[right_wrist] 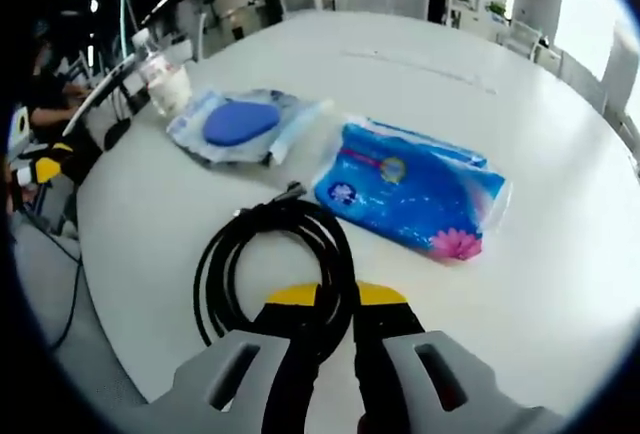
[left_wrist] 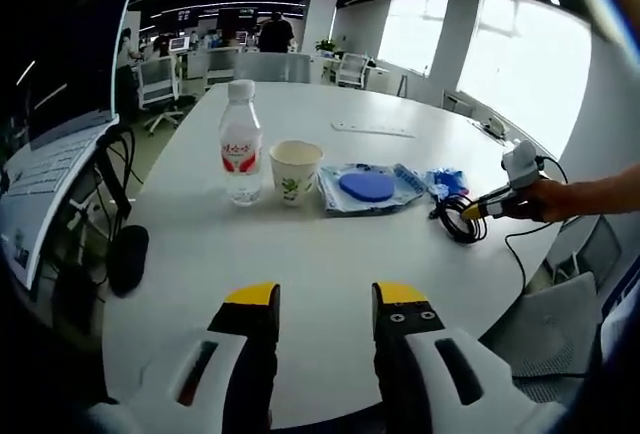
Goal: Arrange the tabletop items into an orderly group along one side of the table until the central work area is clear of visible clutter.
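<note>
right gripper (right_wrist: 335, 299) at lower centre of the right gripper view is clamped on the coiled black cable (right_wrist: 262, 254), with the blue tissue pack (right_wrist: 412, 189) just right of it. in the left gripper view, left gripper (left_wrist: 325, 299) stands parted, holding nothing, at bottom centre; water bottle (left_wrist: 241, 144), paper cup (left_wrist: 295, 169) and blue pouch (left_wrist: 367, 188) line up mid-frame on the white table (left_wrist: 330, 254).
</note>
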Tool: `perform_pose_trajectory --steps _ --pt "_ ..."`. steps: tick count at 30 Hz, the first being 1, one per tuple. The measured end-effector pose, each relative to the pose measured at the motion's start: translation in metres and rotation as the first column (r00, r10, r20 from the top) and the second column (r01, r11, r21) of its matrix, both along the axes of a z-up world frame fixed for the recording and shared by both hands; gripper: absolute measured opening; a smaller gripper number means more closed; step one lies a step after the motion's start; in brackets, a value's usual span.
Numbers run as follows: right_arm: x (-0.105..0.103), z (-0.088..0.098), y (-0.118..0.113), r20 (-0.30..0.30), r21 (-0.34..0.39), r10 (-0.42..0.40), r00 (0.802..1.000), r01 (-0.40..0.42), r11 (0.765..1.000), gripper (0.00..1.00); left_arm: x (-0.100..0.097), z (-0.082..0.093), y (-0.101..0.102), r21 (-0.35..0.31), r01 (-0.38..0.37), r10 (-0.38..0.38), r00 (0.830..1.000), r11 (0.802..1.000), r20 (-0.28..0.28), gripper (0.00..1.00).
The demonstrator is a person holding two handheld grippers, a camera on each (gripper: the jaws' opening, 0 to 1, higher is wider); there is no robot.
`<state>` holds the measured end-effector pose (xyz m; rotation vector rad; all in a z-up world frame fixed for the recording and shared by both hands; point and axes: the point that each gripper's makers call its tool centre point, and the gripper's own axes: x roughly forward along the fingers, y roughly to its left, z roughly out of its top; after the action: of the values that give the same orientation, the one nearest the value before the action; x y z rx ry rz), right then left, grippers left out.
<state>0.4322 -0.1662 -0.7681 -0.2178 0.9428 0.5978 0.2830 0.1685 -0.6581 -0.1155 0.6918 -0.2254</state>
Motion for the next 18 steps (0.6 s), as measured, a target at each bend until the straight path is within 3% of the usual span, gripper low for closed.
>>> perform_pose_trajectory --steps 18 --pt "0.005 0.018 0.017 0.039 -0.020 0.078 0.996 -0.077 0.997 0.05 0.001 0.007 0.001 -0.024 -0.017 0.017 1.000 1.000 0.021 0.35"
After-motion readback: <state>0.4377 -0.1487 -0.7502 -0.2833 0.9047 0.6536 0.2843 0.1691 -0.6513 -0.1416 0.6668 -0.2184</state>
